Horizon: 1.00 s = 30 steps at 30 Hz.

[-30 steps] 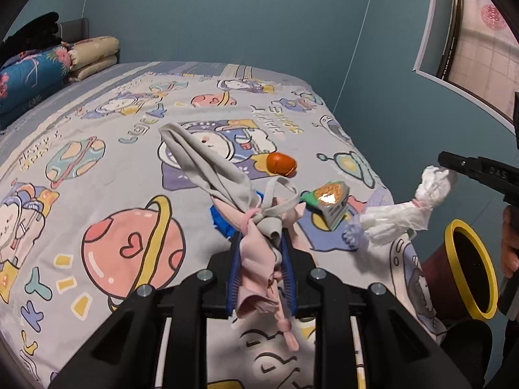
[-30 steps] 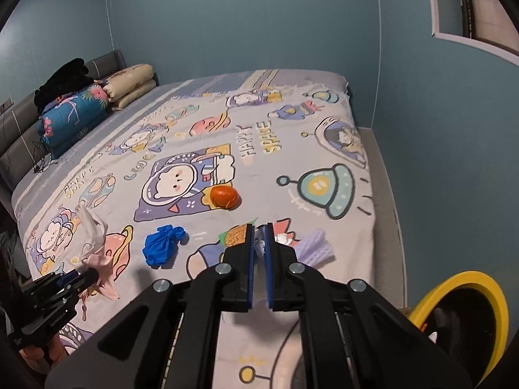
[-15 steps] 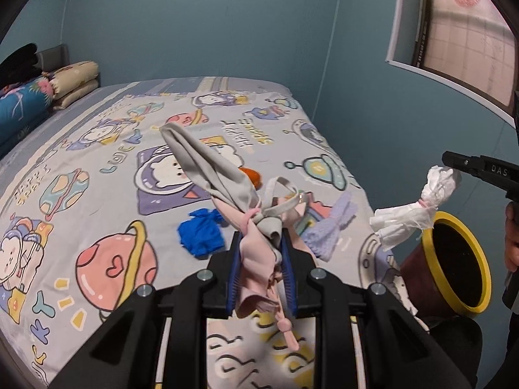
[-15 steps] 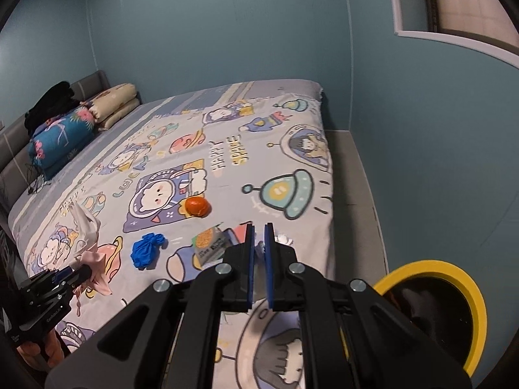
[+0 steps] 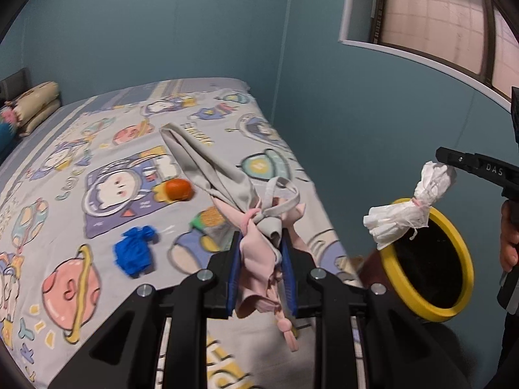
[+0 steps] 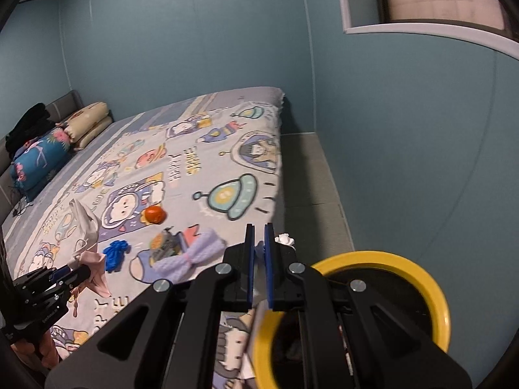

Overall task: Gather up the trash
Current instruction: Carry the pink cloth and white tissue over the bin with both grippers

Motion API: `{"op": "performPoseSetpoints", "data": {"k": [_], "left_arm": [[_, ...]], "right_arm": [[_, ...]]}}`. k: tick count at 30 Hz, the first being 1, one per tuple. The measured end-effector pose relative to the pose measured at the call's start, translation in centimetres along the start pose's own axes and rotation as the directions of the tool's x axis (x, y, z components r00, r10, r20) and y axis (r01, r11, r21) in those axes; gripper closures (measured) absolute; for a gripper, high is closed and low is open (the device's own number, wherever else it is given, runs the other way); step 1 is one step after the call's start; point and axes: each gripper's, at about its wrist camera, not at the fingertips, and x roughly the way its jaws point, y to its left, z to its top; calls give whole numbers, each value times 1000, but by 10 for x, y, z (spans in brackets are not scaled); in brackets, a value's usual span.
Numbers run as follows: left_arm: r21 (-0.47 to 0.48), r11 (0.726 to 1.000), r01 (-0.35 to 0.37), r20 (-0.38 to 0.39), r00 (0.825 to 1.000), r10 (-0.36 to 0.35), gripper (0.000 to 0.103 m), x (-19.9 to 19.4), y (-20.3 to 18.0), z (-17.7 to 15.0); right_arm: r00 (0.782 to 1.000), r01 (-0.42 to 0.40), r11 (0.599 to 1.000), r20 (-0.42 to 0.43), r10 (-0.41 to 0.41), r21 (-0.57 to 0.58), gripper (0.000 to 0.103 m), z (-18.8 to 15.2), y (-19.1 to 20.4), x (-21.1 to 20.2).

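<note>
My left gripper (image 5: pixel 259 246) is shut on a bundle of grey and pink cloth (image 5: pixel 227 194) and holds it above the bed. My right gripper (image 6: pixel 258 243) is shut on a crumpled white tissue (image 5: pixel 408 210), held just above the yellow-rimmed bin (image 5: pixel 460 259); the tissue (image 6: pixel 285 239) barely shows in the right wrist view. The bin (image 6: pixel 434 291) stands on the floor beside the bed. An orange (image 5: pixel 177 189), a blue glove (image 5: pixel 134 254), a snack packet (image 6: pixel 163 243) and a lilac cloth (image 6: pixel 194 254) lie on the bed.
The bed (image 6: pixel 227 129) has a cartoon space sheet. Pillows (image 6: pixel 65 136) and dark clothes (image 6: pixel 29 123) lie at its head. A blue wall (image 6: pixel 405 162) with a window (image 5: pixel 438 16) runs along a narrow floor strip (image 6: pixel 311 175).
Both grippers have swung right, toward the bin. The tissue has moved from over the bed edge to above the bin rim. The cloth bundle stays gripped.
</note>
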Motion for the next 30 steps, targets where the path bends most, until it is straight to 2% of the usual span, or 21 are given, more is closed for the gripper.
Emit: {"op": "performPoseSetpoints", "data": {"k": [17,30], "left_arm": [[116,981,157,-54,987,-151,82,41,-111,18],[145,956,256,-114,964,-241,82,71,-169,16]], "right_arm": [[992,129,987,1,-129,93,98,-13,-87,-21],[985,173,978,-20,-172,113,98,-23,-113,-15]]}}
